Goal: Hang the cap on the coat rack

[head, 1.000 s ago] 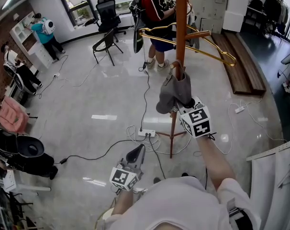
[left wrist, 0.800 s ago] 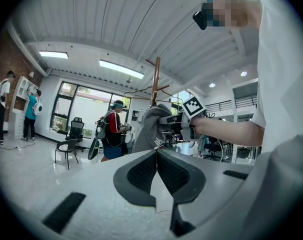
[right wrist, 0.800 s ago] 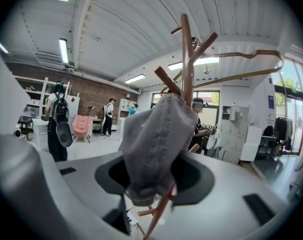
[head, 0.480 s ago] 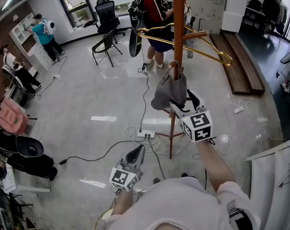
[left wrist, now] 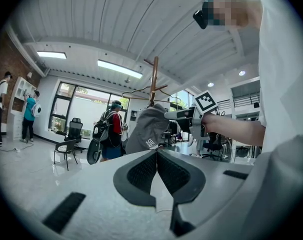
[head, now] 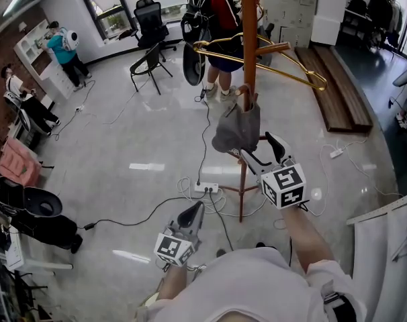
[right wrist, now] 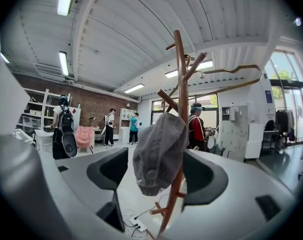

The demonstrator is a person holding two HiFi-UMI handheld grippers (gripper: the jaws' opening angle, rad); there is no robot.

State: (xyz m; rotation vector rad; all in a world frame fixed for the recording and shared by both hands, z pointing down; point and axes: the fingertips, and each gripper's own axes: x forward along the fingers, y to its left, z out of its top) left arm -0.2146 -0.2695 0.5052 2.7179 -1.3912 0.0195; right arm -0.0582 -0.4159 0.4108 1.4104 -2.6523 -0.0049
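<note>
A grey cap (head: 238,129) hangs on a low peg of the wooden coat rack (head: 248,39). My right gripper (head: 260,149) is just below and in front of the cap, its jaws spread wide and not touching it. In the right gripper view the cap (right wrist: 156,154) hangs free on the rack's pole (right wrist: 180,74), ahead of the open right gripper (right wrist: 156,173). My left gripper (head: 192,215) is low, near my body, shut with nothing in it. In the left gripper view its pads (left wrist: 141,171) meet, and the cap (left wrist: 147,131) shows beyond them.
A person with a backpack (head: 213,12) stands behind the rack. A gold hanger rail (head: 270,62) sticks out from the pole. A power strip with cables (head: 205,187) lies by the rack's feet. Black chairs (head: 150,59) stand at the back left, a wooden bench (head: 338,86) at right.
My right gripper's jaws have opened and let go of the cap, then drawn back a little toward me. The cap stays on the peg. The left gripper has not moved.
</note>
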